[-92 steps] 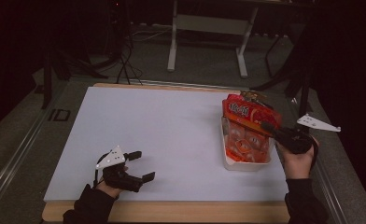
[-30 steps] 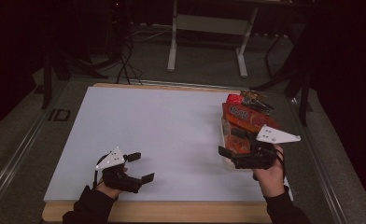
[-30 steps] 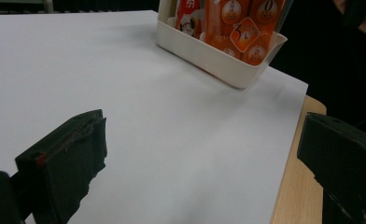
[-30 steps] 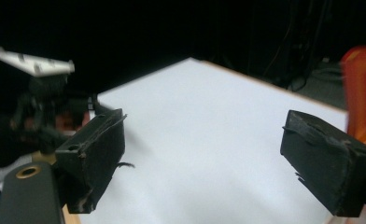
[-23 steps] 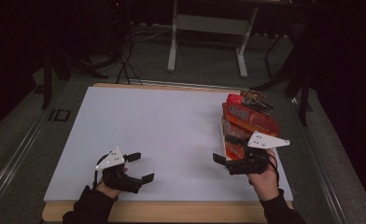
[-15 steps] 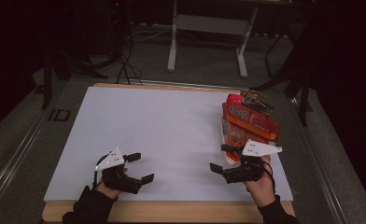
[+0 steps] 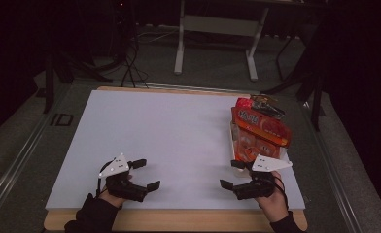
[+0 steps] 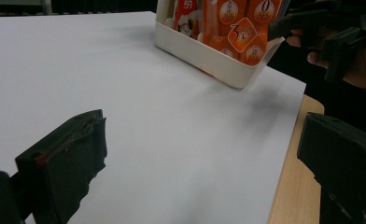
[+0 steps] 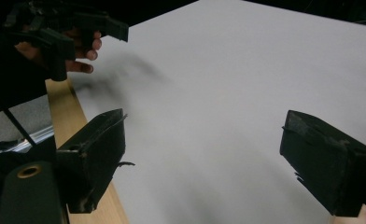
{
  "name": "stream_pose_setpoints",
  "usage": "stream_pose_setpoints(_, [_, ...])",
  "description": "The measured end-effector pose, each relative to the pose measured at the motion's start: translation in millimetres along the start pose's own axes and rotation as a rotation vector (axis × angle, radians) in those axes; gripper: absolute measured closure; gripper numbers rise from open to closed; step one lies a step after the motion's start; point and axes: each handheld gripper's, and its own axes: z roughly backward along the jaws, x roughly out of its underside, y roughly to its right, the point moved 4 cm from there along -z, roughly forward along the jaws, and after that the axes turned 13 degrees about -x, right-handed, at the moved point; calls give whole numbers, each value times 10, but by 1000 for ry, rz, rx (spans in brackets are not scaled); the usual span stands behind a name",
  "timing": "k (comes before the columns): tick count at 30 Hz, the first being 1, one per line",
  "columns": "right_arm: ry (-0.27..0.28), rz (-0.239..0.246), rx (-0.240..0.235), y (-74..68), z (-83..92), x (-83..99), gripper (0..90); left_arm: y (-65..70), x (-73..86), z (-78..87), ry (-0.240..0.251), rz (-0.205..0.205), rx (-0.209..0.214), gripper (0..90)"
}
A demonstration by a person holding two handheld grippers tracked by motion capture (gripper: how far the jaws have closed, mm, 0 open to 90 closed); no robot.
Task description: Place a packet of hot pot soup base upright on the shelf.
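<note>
Grippers are both idling low at the near edge of the white table top [image 7: 179, 131], nothing in either. Left gripper [image 7: 142, 174] is sitting near the near-left corner, jaws spread wide and empty; the left gripper view is looking across bare white surface between its jaws [image 8: 195, 154]. Right gripper [image 7: 233, 174] is hovering at the near edge toward the near-right corner, jaws also spread, pinching nothing, pointing left over blank table [image 9: 204, 149]. Just beyond it, the cream plastic bin [image 7: 233, 141] is standing along the right edge, packed with orange snack packets [image 7: 261, 127], one big packet lying tilted across the top, a dark-wrapped item [image 7: 266, 104] at its far end. In the left gripper view the bin's corner [image 8: 218, 63] is showing the packets [image 8: 239, 28] standing upright inside. Judging by the layout, packing looks finished or nearly so: packets are all sitting in the bin, none lying loose on the table. Left to do, probably only seating that tilted top packet.
</note>
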Motion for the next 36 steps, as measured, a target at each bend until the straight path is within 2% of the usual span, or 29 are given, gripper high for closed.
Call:
stream_pose_setpoints(8, [-54, 1, 8, -9, 6, 134, 140, 6, 11, -10, -4, -1, 7, 21])
stream_pose_setpoints(13, [-52, -7, 4, -7, 24, 145, 140, 35, 19, -22, -5, -16, 8, 20])
stream_pose_setpoints(17, [-71, -3, 6, -3, 11, 180, 140, 52, 24, -23, -5, -28, 9, 21])
stream_pose_setpoints(21, [-76, 7, 15, 14, 9, 190, 140, 42, 27, -16, -2, -26, 5, 20])
stream_pose_setpoints(36, [-98, -5, 23, 74, -23, 252, 140, 20, 52, -17, -2, -15, -2, 21])
